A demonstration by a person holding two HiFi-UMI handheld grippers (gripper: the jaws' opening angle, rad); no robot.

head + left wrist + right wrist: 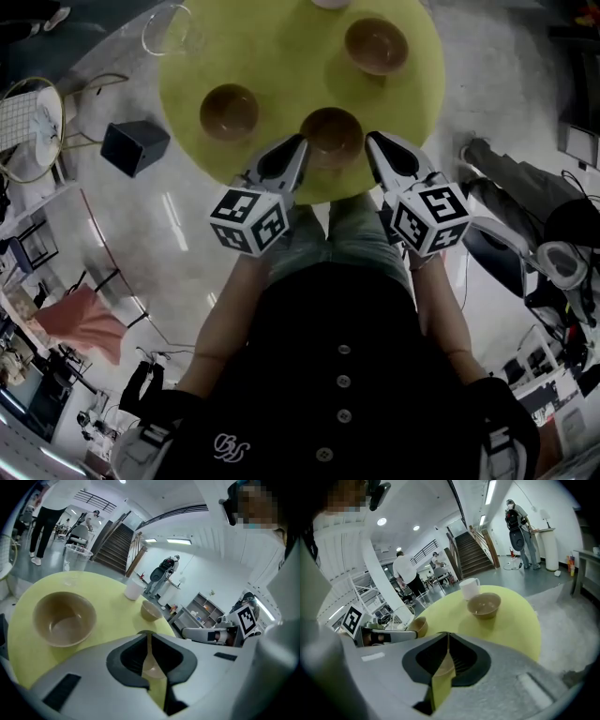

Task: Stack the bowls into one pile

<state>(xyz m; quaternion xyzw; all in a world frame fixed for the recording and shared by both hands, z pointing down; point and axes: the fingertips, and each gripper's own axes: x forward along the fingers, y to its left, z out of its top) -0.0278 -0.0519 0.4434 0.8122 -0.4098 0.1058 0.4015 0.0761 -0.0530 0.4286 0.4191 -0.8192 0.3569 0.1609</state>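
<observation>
Head view: left bowl (229,111), near bowl (331,136) and far bowl (376,45) sit apart on the round tabletop (281,56), the near one at its front edge between left tool (300,142) and right tool (371,141), both angled down. Left gripper view: jaws clenched, empty; white cup (133,590) beyond. Right gripper view: likewise clenched, empty

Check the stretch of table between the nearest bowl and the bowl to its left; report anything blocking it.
Nothing visible stands there. Only bare yellow table lies between the nearest bowl and the left bowl. The white cup and the clear glass stand at the table's far edge, off that line.
</observation>
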